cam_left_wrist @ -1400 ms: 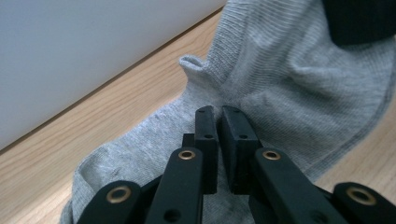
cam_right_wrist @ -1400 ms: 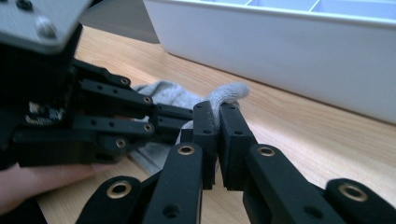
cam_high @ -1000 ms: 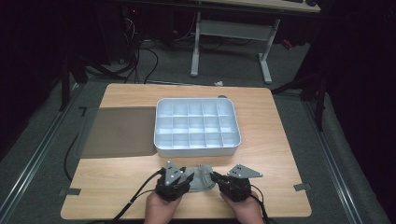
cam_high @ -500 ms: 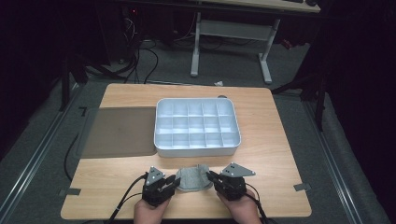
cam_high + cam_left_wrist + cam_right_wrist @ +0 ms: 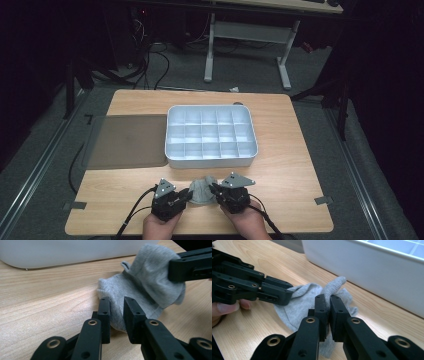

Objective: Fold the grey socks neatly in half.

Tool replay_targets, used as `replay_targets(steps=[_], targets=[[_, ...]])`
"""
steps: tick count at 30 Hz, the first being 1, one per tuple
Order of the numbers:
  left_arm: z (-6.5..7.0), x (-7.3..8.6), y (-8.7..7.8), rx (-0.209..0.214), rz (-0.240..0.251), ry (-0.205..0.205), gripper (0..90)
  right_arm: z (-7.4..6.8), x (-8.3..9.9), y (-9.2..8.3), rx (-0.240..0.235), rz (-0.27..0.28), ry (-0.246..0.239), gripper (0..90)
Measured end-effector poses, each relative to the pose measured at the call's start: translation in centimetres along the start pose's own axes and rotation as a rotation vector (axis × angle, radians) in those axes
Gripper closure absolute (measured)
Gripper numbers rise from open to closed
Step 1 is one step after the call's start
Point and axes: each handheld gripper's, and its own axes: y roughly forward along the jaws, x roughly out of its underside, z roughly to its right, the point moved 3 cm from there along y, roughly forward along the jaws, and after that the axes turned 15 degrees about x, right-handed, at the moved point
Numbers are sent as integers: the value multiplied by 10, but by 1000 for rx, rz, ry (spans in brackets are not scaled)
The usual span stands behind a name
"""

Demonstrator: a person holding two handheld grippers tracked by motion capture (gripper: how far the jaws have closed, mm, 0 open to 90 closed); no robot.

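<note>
Left gripper [image 5: 186, 196] jaws just closing, right gripper [image 5: 214, 189] jaws pinched shut

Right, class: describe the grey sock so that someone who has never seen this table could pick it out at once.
Start at the wooden table and find the white compartment tray at its middle. Just in front of the tray, near the table's front edge, lies the grey sock, bunched between the left gripper and the right gripper. It is the one soft, crumpled cloth thing there.

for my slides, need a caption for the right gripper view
Right gripper pinches a fold of the grey sock beside the white tray.
</note>
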Motion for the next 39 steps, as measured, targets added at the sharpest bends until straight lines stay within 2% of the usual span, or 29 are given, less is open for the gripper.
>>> replay_targets(steps=[7, 21, 22, 26, 27, 28, 30, 32, 34, 39], targets=[[0, 0, 0, 10, -2, 2, 755, -13, -4, 10, -18, -14, -21, 857], [1, 1, 0, 11, -5, 8, 771, -26, -5, 29, -57, -32, -30, 828], [1, 1, 0, 10, -5, 8, 771, -26, -7, 29, -68, -28, -22, 776], [1, 1, 0, 8, -5, 6, 771, -21, -17, 12, -74, 29, 8, 714], [1, 1, 0, 8, -5, 6, 771, -21, -17, 12, -74, 29, 8, 714], [1, 1, 0, 7, -5, 6, 771, -17, -20, 2, -58, 59, 15, 703], [1, 1, 0, 8, -5, 7, 771, -15, -20, 0, -56, 61, 17, 698], [1, 1, 0, 5, -5, 9, 771, -14, -15, -2, -55, 48, 20, 667], [1, 1, 0, 5, -7, 9, 772, -18, -2, 4, -72, 3, 23, 638], [1, 1, 0, 2, -7, 9, 775, -21, 11, 13, -57, -35, -2, 685]])
